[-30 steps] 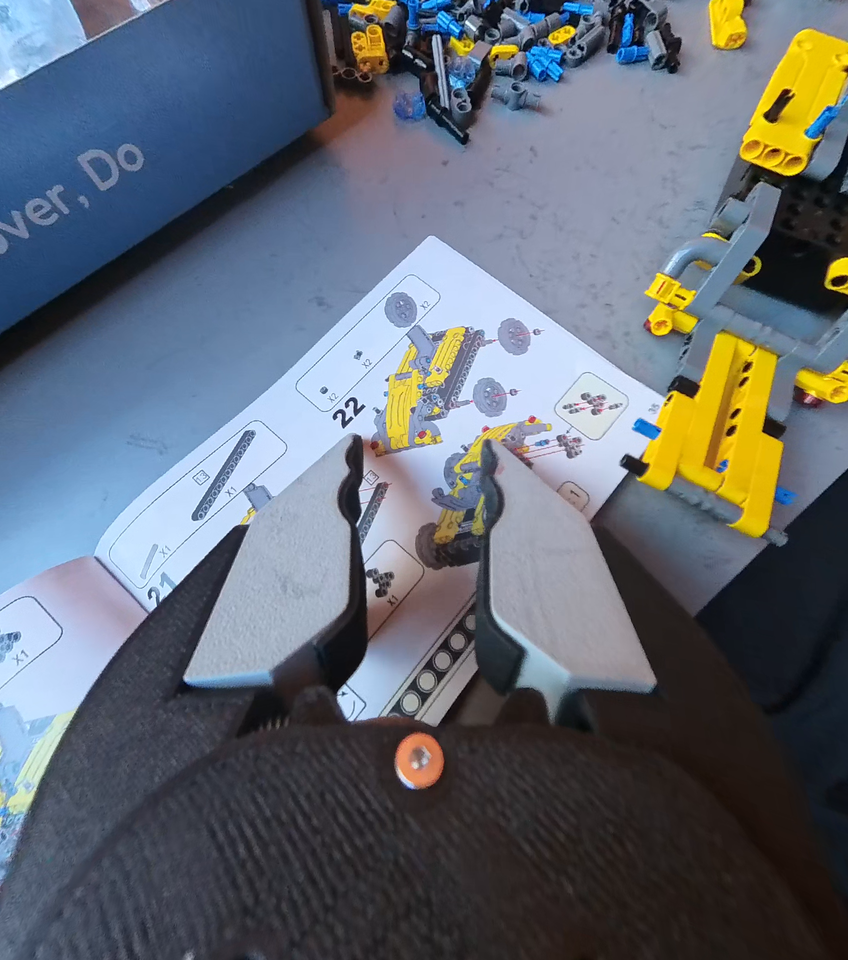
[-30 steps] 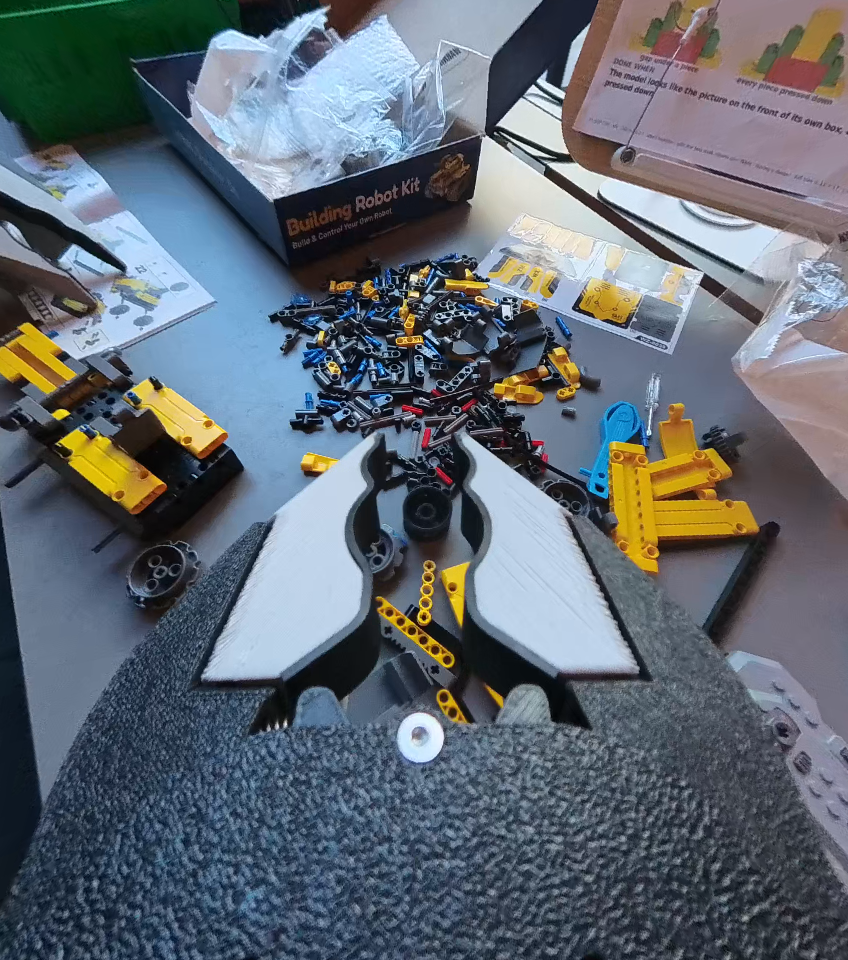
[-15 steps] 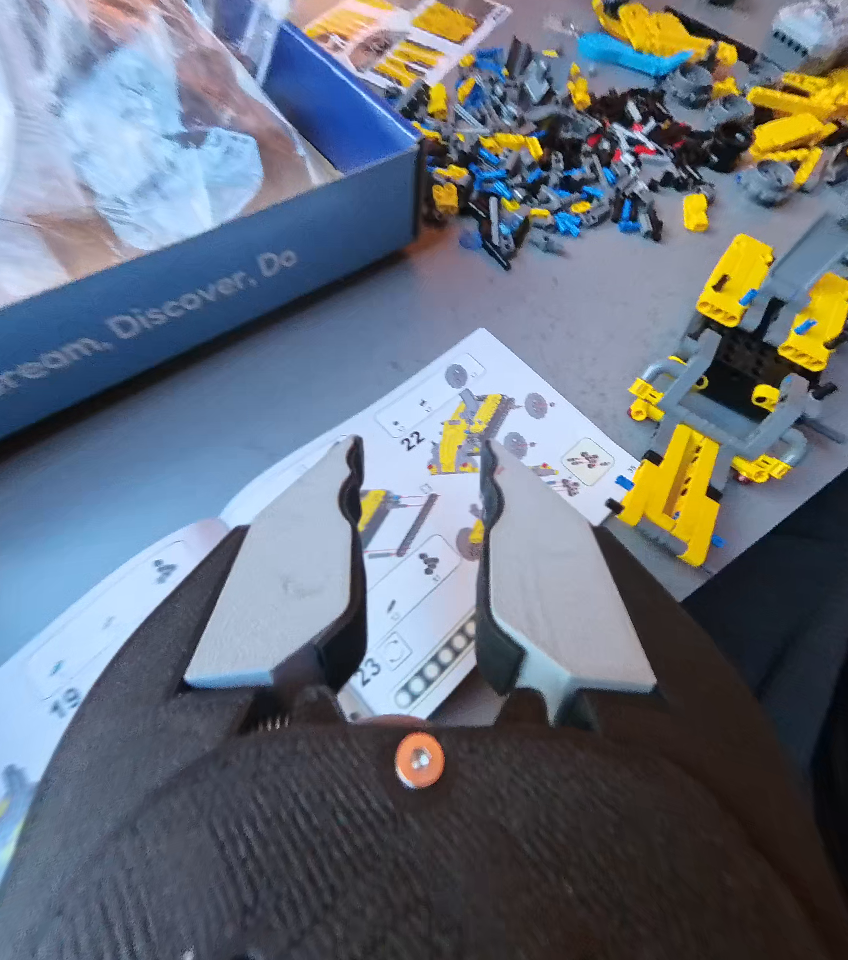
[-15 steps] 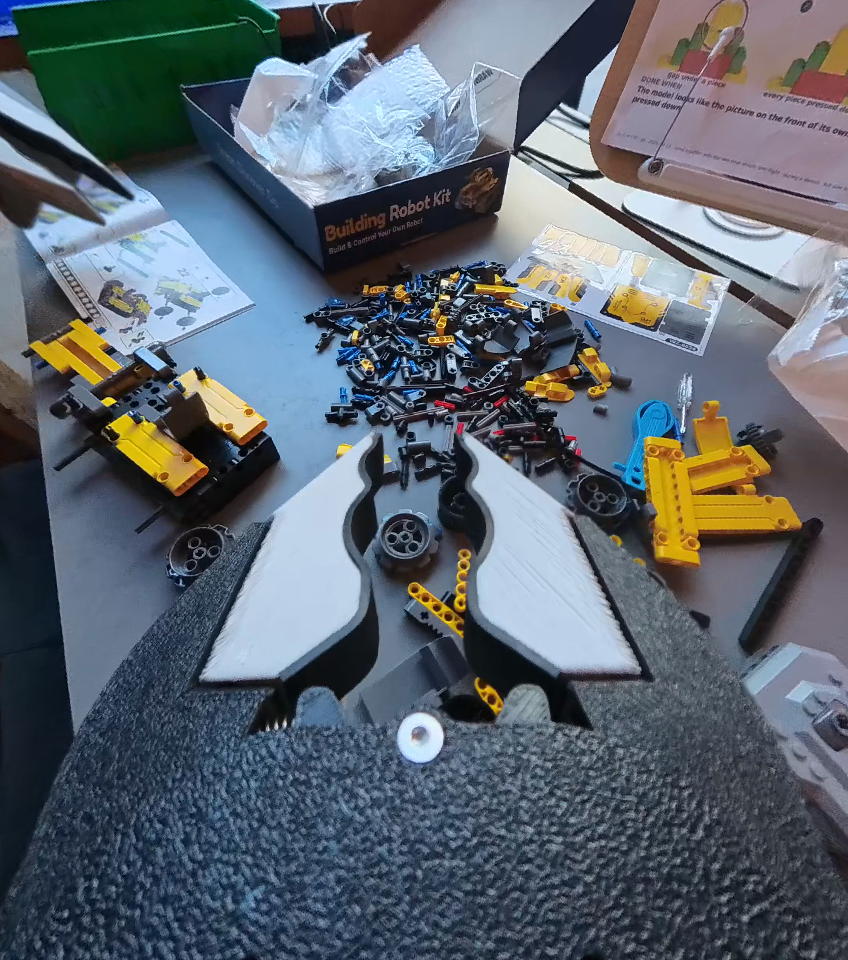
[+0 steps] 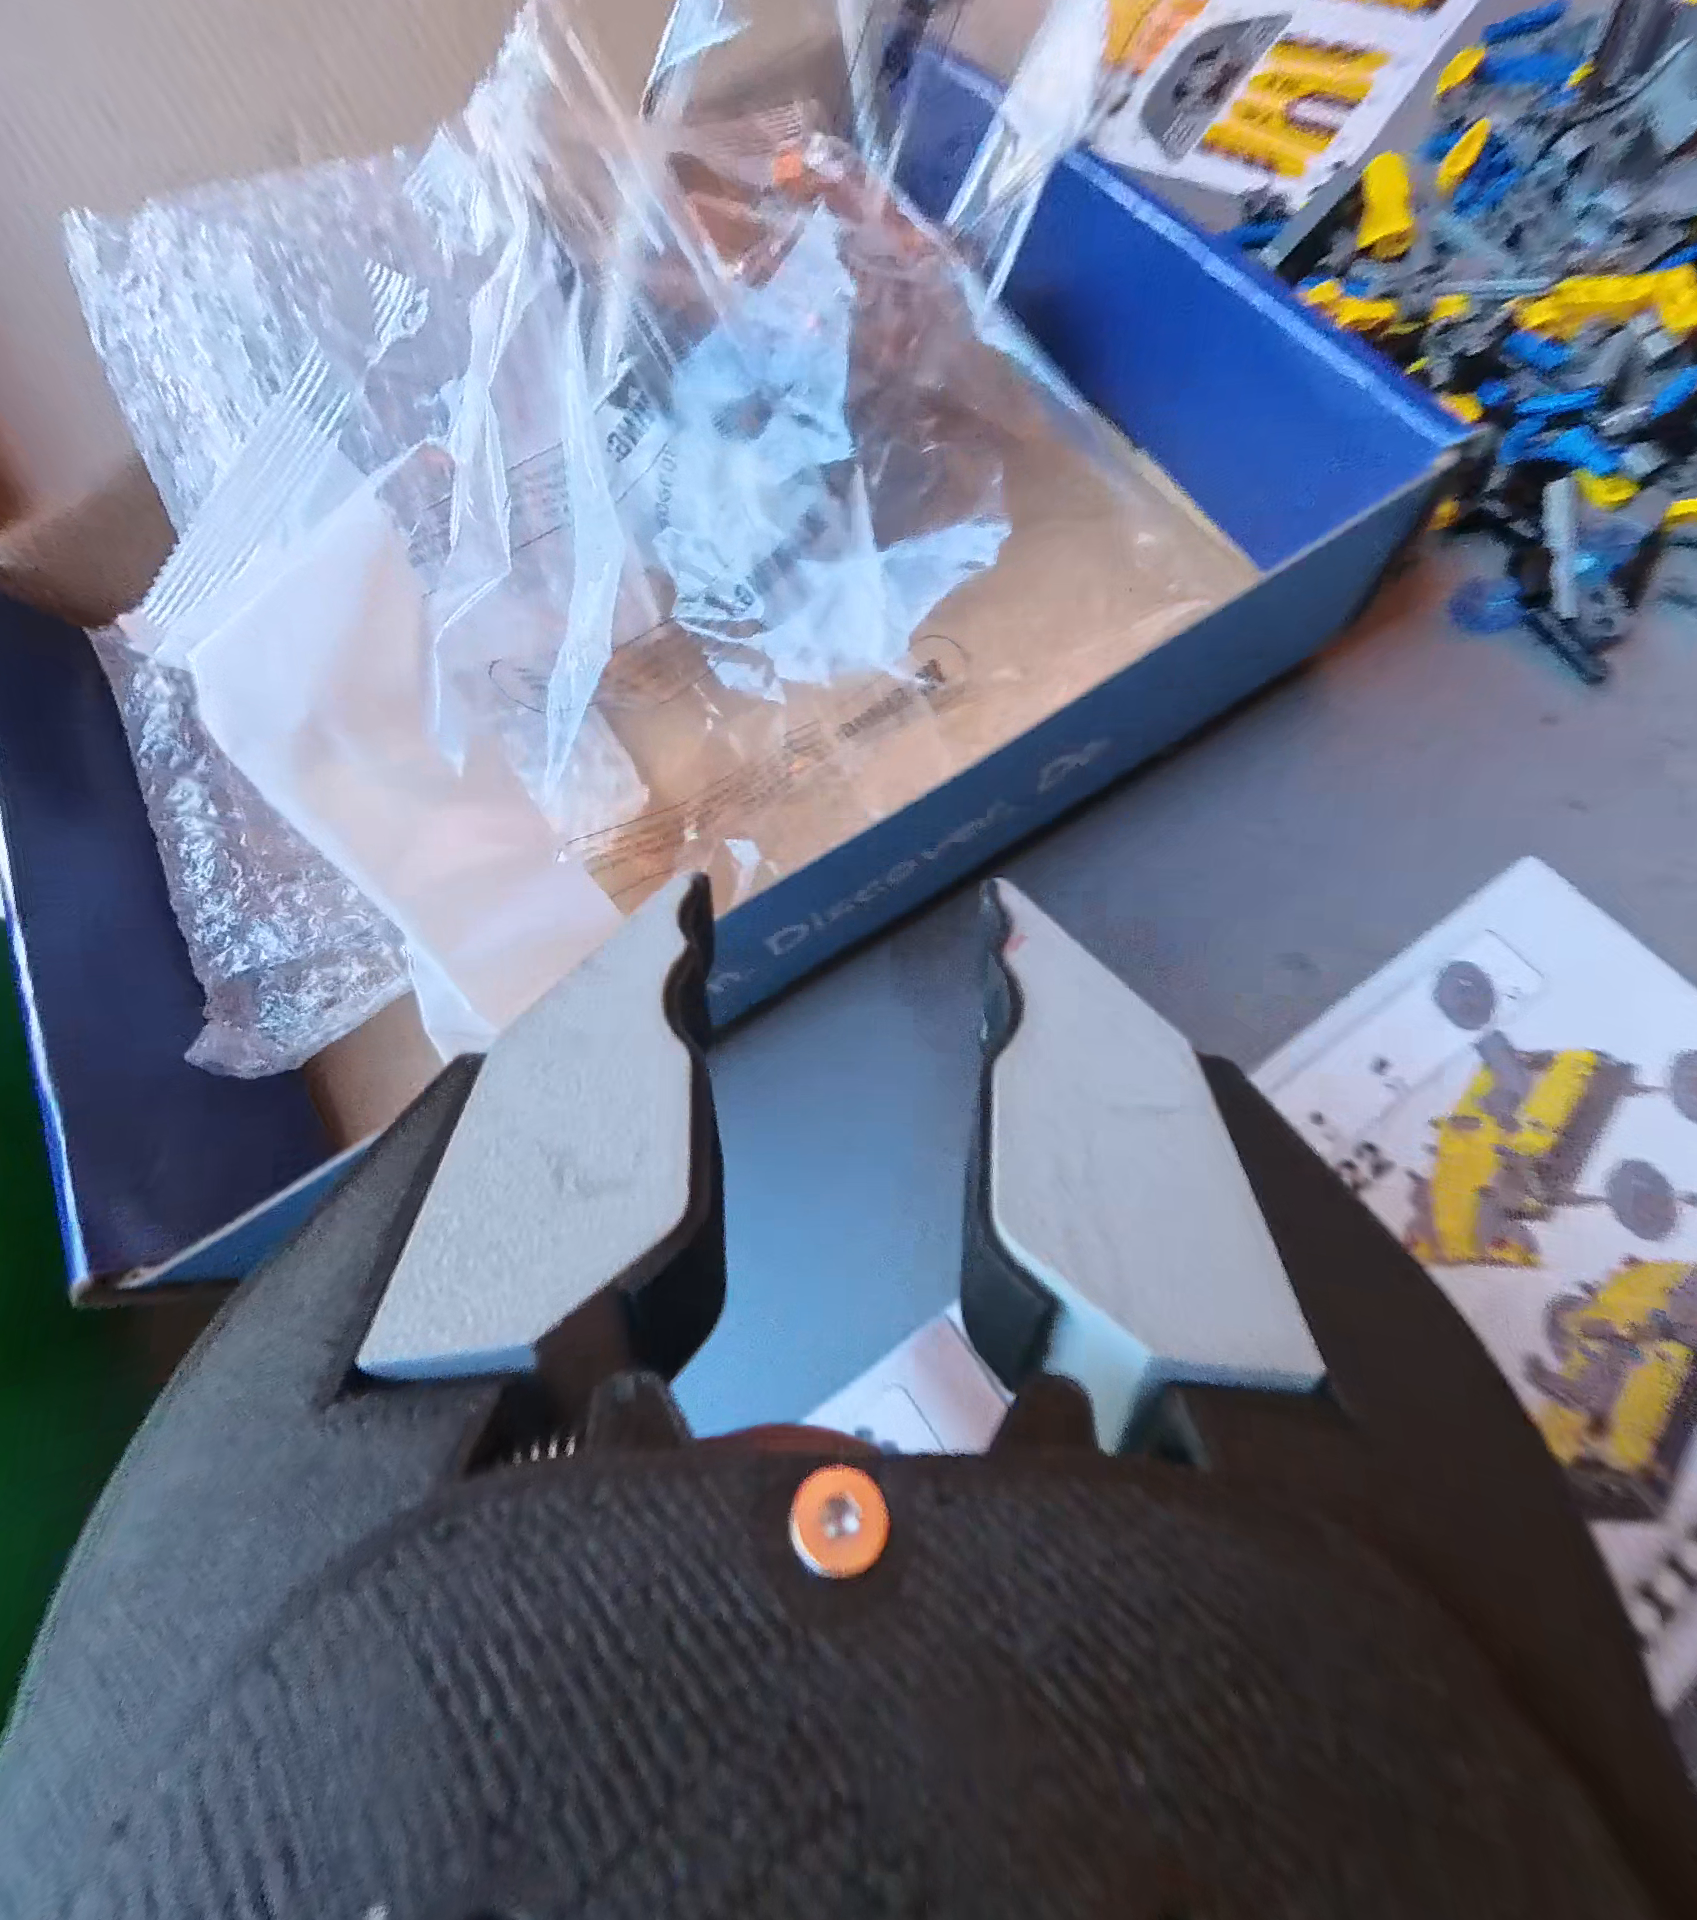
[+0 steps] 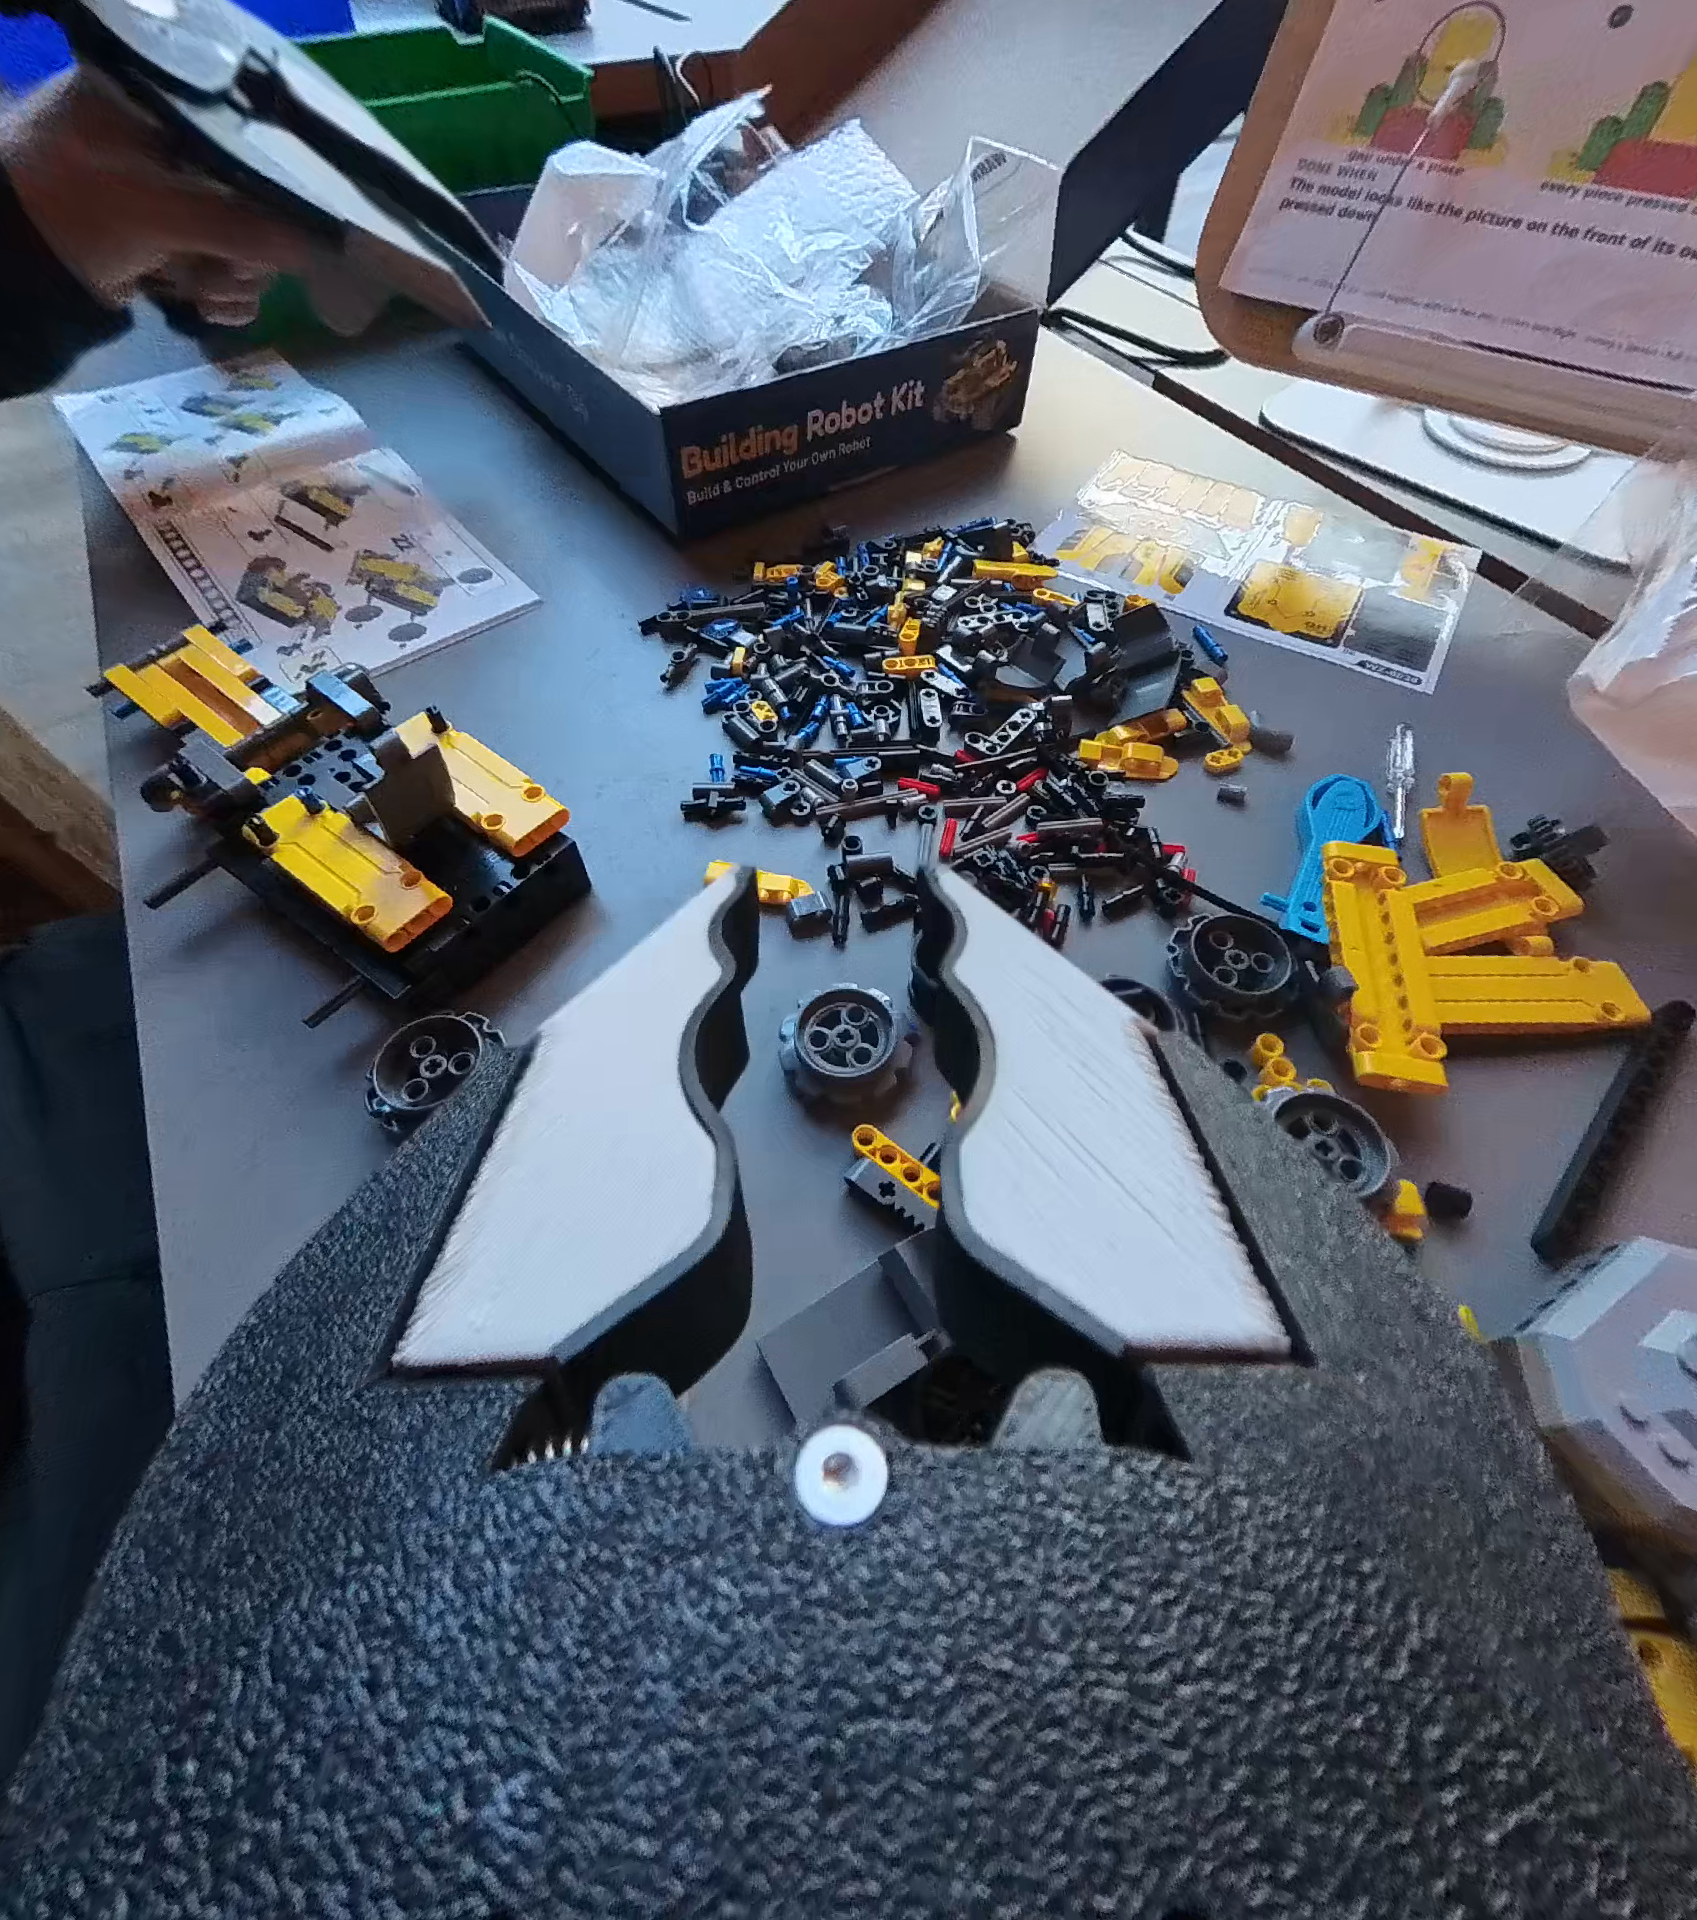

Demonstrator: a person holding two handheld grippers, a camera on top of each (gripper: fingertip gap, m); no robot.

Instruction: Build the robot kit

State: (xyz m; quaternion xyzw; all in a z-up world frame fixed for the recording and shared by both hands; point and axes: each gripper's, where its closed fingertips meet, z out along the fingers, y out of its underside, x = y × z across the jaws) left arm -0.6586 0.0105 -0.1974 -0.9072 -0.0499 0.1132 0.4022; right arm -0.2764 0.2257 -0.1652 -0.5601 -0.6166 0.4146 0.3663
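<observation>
My left gripper is open and empty, held above the table with its tips at the near wall of the open blue box, which holds crumpled clear plastic bags. It also shows at the top left of the right wrist view, held by a hand over the box. My right gripper is open and empty above the table. A grey wheel hub lies on the table between its fingers. The pile of small loose parts is just beyond the tips.
A half-built yellow and black model sits left, beside the open instruction booklet. Yellow beams, a blue tool, a long black beam and a grey block lie right. A sticker sheet lies behind the pile. There is about 45 centimeters between the tips of the two grippers. The grey block lies some 20 centimeters from my right tips, 60 centimeters from my left tips.
My left gripper has risen and swung left, from over the booklet to the blue box. My right gripper has drawn back, bringing the grey wheel hub between its fingers. Both stay open.
</observation>
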